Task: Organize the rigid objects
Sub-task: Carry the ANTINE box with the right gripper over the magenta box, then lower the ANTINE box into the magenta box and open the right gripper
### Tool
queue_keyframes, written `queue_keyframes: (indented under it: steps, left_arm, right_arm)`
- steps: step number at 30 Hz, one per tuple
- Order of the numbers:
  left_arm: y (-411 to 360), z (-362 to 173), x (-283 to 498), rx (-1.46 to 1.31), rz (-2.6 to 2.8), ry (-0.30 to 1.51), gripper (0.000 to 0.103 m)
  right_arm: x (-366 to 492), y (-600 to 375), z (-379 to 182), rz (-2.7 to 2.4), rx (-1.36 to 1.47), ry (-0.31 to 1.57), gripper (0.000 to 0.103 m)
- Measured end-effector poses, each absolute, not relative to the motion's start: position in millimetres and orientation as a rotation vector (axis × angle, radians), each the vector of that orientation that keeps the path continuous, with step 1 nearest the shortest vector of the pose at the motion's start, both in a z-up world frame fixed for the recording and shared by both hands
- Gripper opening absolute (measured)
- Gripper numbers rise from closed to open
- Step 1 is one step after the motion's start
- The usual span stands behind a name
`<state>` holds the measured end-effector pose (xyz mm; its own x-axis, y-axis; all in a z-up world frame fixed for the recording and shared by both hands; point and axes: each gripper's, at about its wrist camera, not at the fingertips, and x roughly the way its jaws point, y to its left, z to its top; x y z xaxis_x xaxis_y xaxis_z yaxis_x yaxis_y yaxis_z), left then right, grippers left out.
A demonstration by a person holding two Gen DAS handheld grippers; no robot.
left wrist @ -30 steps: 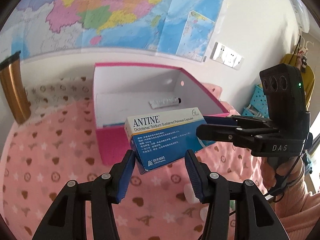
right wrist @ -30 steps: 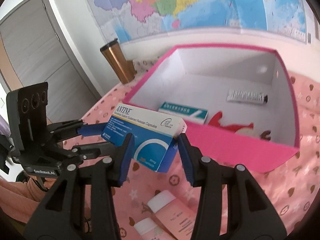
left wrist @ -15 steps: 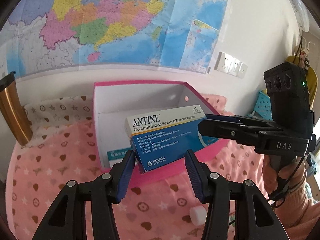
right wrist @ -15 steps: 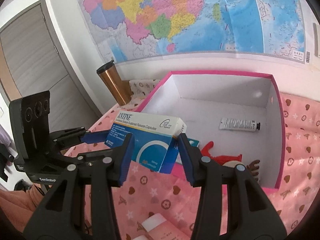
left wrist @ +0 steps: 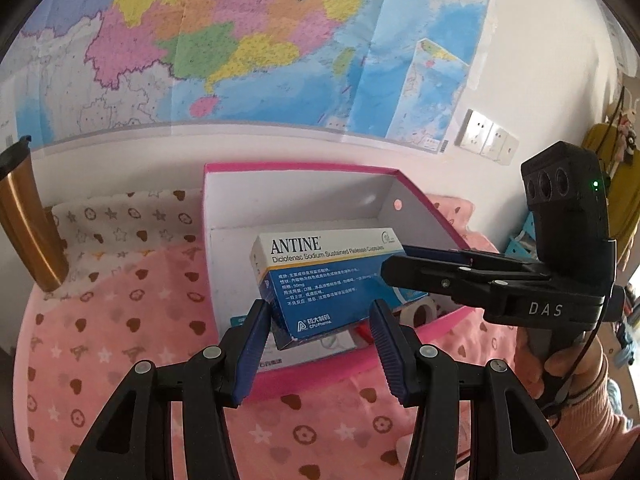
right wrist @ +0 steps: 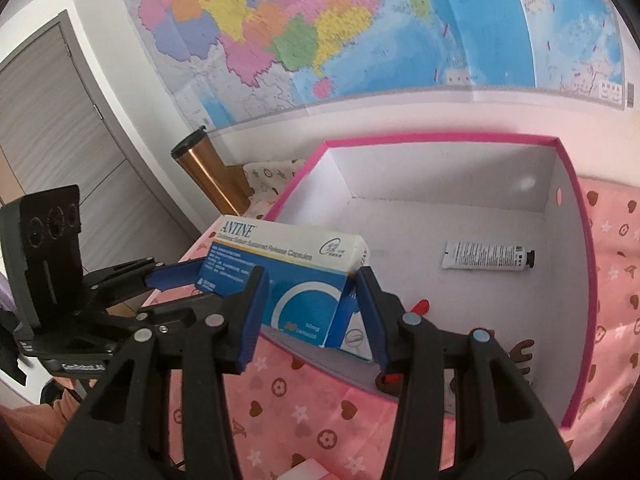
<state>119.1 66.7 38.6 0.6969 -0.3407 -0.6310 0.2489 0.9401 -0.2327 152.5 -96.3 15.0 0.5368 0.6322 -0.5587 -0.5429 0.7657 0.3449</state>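
Observation:
A blue and white ANTINE medicine box (left wrist: 320,280) hangs in the air over the near edge of the pink box with white inside (left wrist: 304,172). My right gripper (right wrist: 308,312) is shut on the medicine box (right wrist: 296,272) across its ends. My left gripper (left wrist: 316,344) stands around the box's lower edge; its left pad touches it, its right pad shows a gap. Inside the pink box (right wrist: 576,280) lie a white tube (right wrist: 486,255), a teal and white carton (right wrist: 356,340) and a red thing (right wrist: 420,308).
A copper tumbler (left wrist: 24,216) stands at the left of the pink patterned cloth (left wrist: 112,320), near the wall with the map (left wrist: 240,48). It also shows in the right wrist view (right wrist: 208,176). A white item (right wrist: 308,470) lies on the cloth near me.
Both grippers have carried the medicine box up and forward, from in front of the pink box to over its near edge. More of the box's inside shows now.

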Motion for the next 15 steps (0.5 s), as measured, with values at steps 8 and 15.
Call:
queue_keyframes:
  steps: [8, 15]
  left_arm:
    - [68.9, 28.3, 129.7, -0.143, -0.314, 0.762, 0.051]
    - [68.5, 24.2, 134.1, -0.131, -0.291, 0.78, 0.051]
  right_arm:
    - [168.2, -90.2, -0.7, 0.69, 0.143, 0.767, 0.048]
    - [176.0, -85.1, -12.8, 0.684, 0.143, 0.803, 0.047]
